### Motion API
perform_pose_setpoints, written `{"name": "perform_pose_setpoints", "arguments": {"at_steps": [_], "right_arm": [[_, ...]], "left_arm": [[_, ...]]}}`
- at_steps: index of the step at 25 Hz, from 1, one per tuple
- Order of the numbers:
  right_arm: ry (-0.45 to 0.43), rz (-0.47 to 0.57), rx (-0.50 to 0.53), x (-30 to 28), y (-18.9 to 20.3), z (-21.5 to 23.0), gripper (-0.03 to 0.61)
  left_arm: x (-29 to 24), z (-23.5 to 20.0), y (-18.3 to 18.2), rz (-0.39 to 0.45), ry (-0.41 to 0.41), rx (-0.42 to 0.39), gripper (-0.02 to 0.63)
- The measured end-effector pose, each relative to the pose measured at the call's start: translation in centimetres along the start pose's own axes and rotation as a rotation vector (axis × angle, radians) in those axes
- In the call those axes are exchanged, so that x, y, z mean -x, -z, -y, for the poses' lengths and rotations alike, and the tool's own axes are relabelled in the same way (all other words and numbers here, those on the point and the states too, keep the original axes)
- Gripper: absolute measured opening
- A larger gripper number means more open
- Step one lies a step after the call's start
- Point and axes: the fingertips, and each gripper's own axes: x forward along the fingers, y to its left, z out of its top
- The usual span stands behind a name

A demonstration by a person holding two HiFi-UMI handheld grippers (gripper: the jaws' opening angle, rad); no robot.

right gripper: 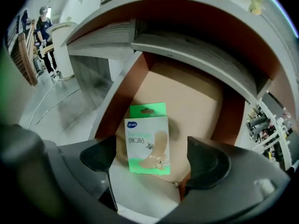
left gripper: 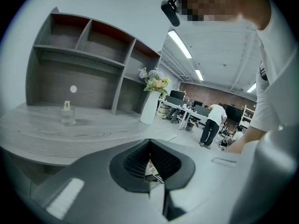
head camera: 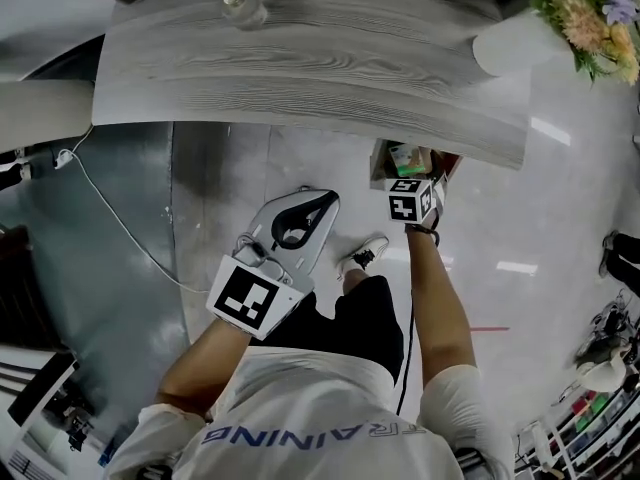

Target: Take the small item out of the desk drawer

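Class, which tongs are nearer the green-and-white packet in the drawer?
Right. The right tongs hang open over the packet; the left tongs hover outside the drawer, to its left.

The desk has a grey wood top with a round front edge. A grey shelf stands along its back edge. Flowers in a white vase are by its right end. The floor is pale and shiny. Long lights glow on the ceiling. Far off is a brick wall.
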Motion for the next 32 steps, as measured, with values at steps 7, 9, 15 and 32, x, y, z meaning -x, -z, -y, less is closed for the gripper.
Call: {"name": "perform_pose_setpoints", "arguments": {"at_steps": [7, 9, 15, 32], "right_arm": [[0.037, -0.022, -0.005, -1.6, 0.6, -0.1, 0.459], [0.04, -0.017, -0.003, -1.8, 0.5, -0.2, 0.446], [0.037, -0.013, -0.008, -1.9, 0.7, -0.2, 0.434], [0.038, 0.053, -0.054, 1.2, -0.4, -0.3, 0.339]], "left_arm": [[0.0, -0.4, 1.1, -0.026, -0.012, 0.015, -0.002], [0.1, -0.5, 1.2, -0.029, -0.016, 0.016, -0.002], [0.3, -0.7, 1.4, -0.029, -0.024, 0.031, -0.002], [2.0, -1.0, 0.2, 0.032, -0.014, 0.054, -0.002]]}}
